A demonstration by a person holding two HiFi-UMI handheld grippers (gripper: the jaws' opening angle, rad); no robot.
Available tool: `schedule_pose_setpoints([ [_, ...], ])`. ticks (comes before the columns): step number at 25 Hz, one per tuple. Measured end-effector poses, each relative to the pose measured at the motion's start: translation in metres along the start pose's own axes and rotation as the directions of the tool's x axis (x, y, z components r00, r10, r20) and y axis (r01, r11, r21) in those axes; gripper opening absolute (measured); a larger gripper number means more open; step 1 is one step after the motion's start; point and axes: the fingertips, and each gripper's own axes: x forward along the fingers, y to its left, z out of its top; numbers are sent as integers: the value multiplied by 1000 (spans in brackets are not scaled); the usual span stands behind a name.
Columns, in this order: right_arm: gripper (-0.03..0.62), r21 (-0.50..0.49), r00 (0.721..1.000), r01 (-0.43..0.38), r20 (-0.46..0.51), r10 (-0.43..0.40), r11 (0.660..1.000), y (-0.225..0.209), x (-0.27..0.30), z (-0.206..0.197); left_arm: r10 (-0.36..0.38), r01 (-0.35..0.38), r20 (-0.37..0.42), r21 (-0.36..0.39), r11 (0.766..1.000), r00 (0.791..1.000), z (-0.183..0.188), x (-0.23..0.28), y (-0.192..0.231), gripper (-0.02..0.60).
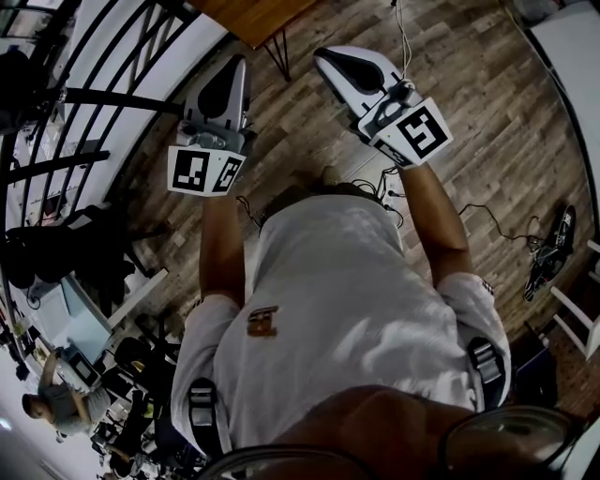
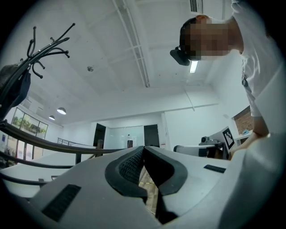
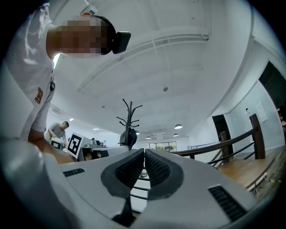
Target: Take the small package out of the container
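Note:
No small package and no container show in any view. In the head view the person holds both grippers out in front of the chest, above a wooden floor. My left gripper is shut with nothing between its jaws, and its marker cube faces the camera. My right gripper is also shut and empty. In the left gripper view my left gripper points up at a white ceiling, its ribbed pads meeting at the tip. In the right gripper view my right gripper points up too, pads together.
A black railing runs along the left. A wooden table on thin metal legs stands ahead and a white table at the far right. Cables lie on the floor. A coat rack stands nearby. Another person is at lower left.

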Motion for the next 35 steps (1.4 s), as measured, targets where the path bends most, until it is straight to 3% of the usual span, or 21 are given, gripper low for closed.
schedule_pose_setpoints([
  [7, 34, -8, 1000, 1, 2, -1, 1000, -35, -8, 4, 0, 0, 13, 5, 1000, 1000, -4, 32, -7, 18],
  [17, 34, -16, 1000, 21, -3, -21, 1000, -78, 15, -5, -6, 6, 40, -10, 1000, 999, -18, 68, 27, 18],
  [29, 34, -59, 998, 59, -35, -61, 997, -206, 74, -19, -58, 60, 65, -36, 998, 996, -54, 199, 103, 18],
  [35, 34, -60, 997, 70, -40, -73, 996, -280, 134, -27, -80, 82, 50, -27, 996, 996, -71, 267, 166, 18],
])
